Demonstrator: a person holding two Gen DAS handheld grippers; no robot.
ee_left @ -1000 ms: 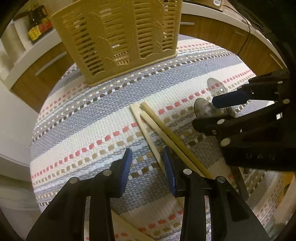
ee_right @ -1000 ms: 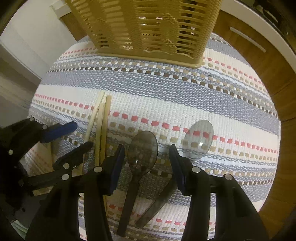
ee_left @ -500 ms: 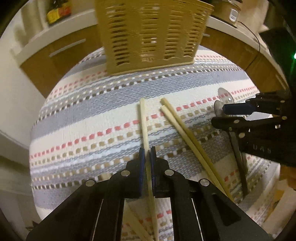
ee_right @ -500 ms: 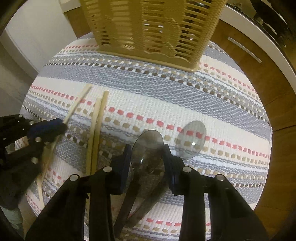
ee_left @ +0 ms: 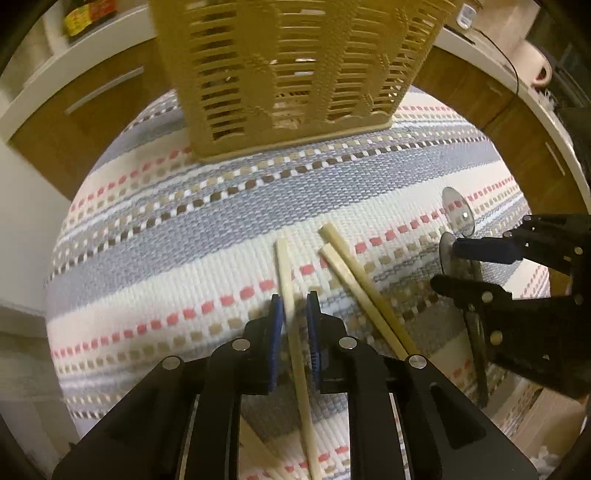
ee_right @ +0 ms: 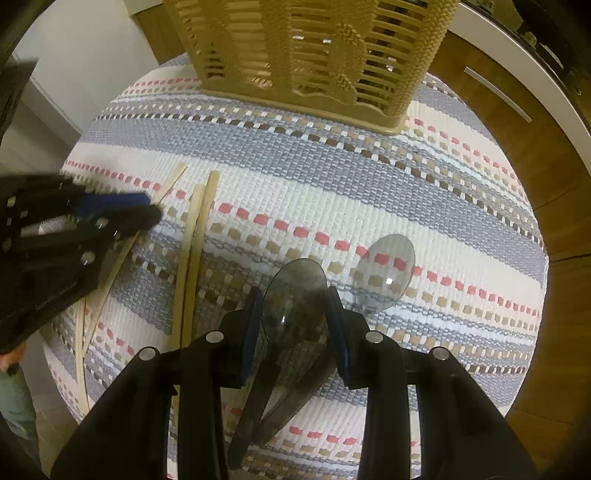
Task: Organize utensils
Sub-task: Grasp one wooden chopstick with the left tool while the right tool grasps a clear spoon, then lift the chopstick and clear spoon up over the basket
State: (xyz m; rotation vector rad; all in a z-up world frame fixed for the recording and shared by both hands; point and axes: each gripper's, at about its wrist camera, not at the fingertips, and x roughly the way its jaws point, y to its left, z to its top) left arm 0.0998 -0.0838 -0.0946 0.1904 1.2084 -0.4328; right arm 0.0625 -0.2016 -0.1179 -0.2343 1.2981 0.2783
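While gripped, chopstick (ee_left: 287, 280) points toward basket (ee_left: 295, 74).

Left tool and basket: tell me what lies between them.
Only the held chopstick tip and bare striped mat separate the left tool from the basket, per left wrist view.

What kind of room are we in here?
Likely a home kitchen: a slotted tan plastic utensil basket stands on a striped woven table mat, wood-fronted cabinets with bar handles sit under a white counter, and sauce bottles sit on the counter.
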